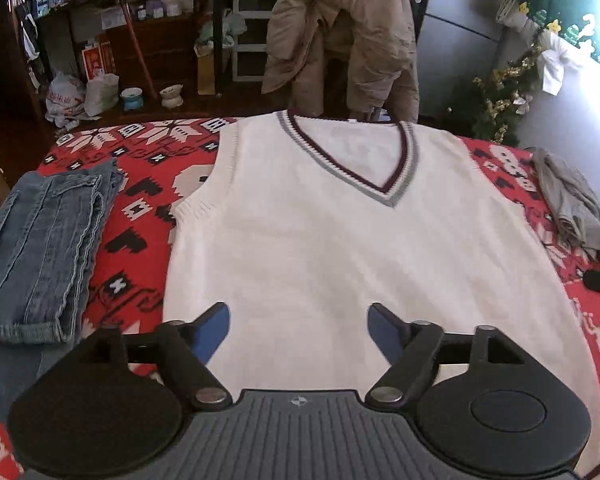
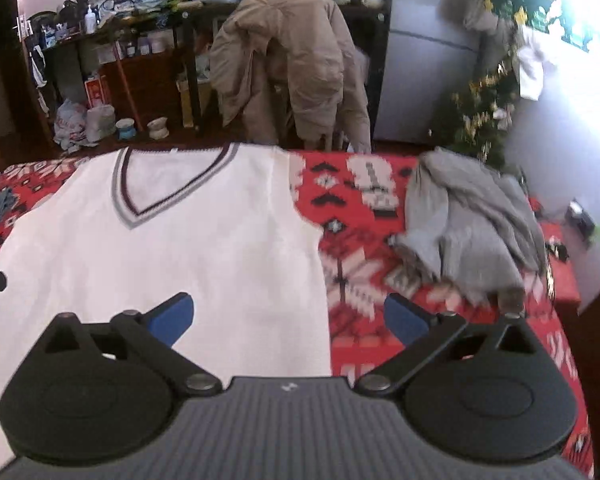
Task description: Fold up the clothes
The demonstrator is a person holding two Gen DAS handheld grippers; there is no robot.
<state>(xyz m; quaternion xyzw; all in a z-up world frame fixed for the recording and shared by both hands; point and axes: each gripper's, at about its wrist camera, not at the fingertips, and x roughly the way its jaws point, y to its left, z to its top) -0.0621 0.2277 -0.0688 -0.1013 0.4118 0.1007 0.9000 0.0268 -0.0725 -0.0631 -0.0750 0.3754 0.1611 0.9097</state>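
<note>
Left hand-held gripper (image 1: 299, 326): spread wide, holding nothing, angled down above the hem of the white V-neck knit vest (image 1: 340, 240). Right hand-held gripper (image 2: 289, 318): spread wide, empty, tilted down over the vest's right edge. Vest flat, face up, unfolded on the red patterned counter (image 2: 364, 240), between folded jeans (image 1: 40, 256) and a crumpled grey garment (image 2: 472, 224).

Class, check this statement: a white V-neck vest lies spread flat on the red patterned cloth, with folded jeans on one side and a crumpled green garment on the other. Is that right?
Not quite. The crumpled garment is grey, not green, as the right wrist view shows. The vest, red cloth and jeans are as stated.
</note>
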